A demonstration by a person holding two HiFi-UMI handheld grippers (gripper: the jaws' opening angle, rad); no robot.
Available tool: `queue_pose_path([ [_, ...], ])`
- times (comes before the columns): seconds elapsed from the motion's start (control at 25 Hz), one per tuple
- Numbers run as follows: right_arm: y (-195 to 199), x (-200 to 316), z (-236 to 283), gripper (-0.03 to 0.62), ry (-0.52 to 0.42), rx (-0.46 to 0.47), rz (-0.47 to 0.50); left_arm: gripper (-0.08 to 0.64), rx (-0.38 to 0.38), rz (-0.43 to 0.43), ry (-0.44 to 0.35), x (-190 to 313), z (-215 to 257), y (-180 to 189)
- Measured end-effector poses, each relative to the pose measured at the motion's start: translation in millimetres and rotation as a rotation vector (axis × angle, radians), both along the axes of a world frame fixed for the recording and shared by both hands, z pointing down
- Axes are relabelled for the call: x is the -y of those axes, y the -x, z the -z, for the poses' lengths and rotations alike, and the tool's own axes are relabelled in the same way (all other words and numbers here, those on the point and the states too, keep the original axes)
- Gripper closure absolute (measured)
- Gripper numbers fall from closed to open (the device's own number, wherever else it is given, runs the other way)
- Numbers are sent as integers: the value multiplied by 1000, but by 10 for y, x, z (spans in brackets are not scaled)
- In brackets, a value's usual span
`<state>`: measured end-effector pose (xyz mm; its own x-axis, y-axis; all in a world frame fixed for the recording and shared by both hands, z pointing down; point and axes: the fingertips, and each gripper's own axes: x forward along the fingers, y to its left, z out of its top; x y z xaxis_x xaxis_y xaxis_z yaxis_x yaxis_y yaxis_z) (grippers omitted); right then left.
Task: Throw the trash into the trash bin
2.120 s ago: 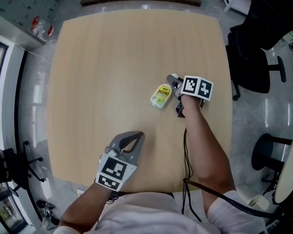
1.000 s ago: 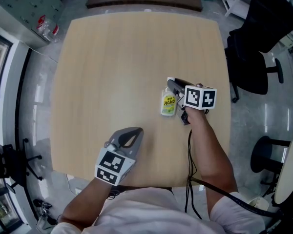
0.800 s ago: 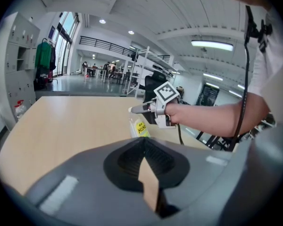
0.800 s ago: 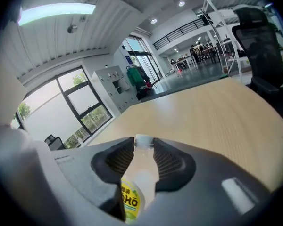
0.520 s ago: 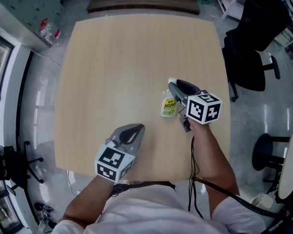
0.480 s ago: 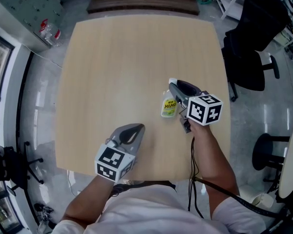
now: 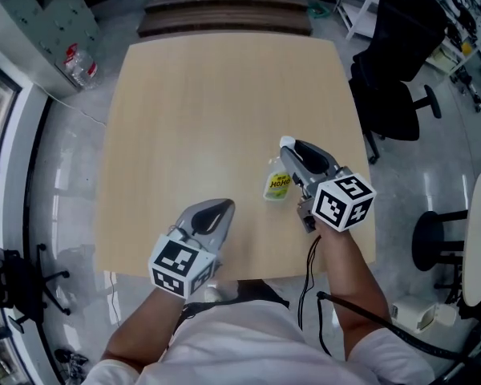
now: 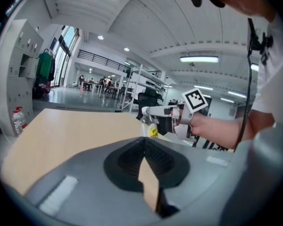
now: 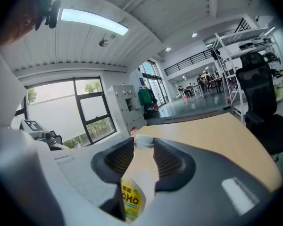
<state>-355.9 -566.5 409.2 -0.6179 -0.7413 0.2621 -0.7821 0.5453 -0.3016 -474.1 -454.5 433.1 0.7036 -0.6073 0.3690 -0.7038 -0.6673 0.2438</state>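
A view from above looks down on a pale wooden bench [image 7: 192, 119] on a glossy grey floor. A person's two forearms reach in from the bottom edge, each holding a grey hand-held gripper with a cube of black-and-white square markers on it.

The right hand-held gripper [image 7: 293, 152] is over the right part of the bench, pointing away from the person. Its jaws are partly closed and clamp a small clear plastic bottle [image 7: 277, 184] with a yellow-green label. In the right gripper view the bottle lies lengthwise between the two ribbed pads, its white cap out at the fingertips and its labelled end back toward the camera. From above, the labelled end shows just to the left of the jaws. Whether the bottle touches the bench cannot be told from above.

The left hand-held gripper [image 7: 218, 213] is near the front edge of the bench, well apart from the right one and to its left. In the left gripper view its jaws meet at the tips with nothing between them, and the right hand-held gripper with the bottle shows beyond them.

A black office chair [image 7: 393, 70] stands on the floor off the bench's right side.
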Motion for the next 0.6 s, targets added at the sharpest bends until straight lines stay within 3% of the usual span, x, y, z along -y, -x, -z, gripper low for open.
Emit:
queue_pose_path([
  [0.6, 280, -1343, 613, 460, -146, -52, -47, 552, -61, -39, -129, -807, 449, 337],
])
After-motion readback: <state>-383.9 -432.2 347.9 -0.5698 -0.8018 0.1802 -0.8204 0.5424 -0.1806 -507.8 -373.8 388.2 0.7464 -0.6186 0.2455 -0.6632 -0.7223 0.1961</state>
